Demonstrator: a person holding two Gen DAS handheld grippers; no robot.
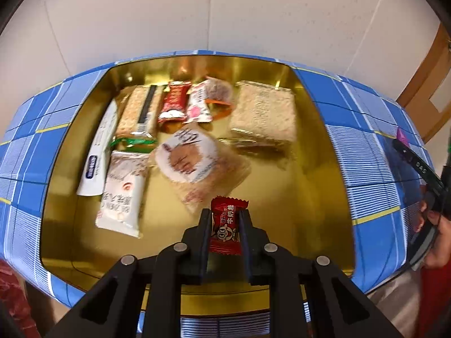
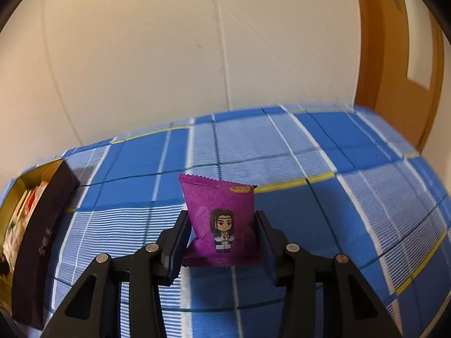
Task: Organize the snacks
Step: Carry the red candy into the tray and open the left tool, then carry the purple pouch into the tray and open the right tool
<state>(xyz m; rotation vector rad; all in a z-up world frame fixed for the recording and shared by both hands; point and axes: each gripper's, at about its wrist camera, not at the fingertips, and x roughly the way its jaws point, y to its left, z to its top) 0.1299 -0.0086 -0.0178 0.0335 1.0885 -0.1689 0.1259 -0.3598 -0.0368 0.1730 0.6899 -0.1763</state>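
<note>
Left wrist view: left gripper (image 1: pixel 225 222) pinches one red candy (image 1: pixel 227 226) above the tin (image 1: pixel 324 152) — right gripper (image 2: pixel 222 235) clamps one purple packet (image 2: pixel 221 222).

Motion-blurred snack packets (image 1: pixel 180 152) in the gold tin (image 1: pixel 315 146); tin (image 2: pixel 17 197) cropped at the right-wrist view's left edge.

The left wrist view looks steeply down from close above into the gold tin (image 1: pixel 324 152), the wall at 12 o'clock. The right wrist view sits low and near over the blue checked cloth (image 2: pixel 324 202), facing the same wall, door (image 2: pixel 394 56) at 2 o'clock. Both share the cloth, wall and tin, which lies at 9 o'clock in the right view
</note>
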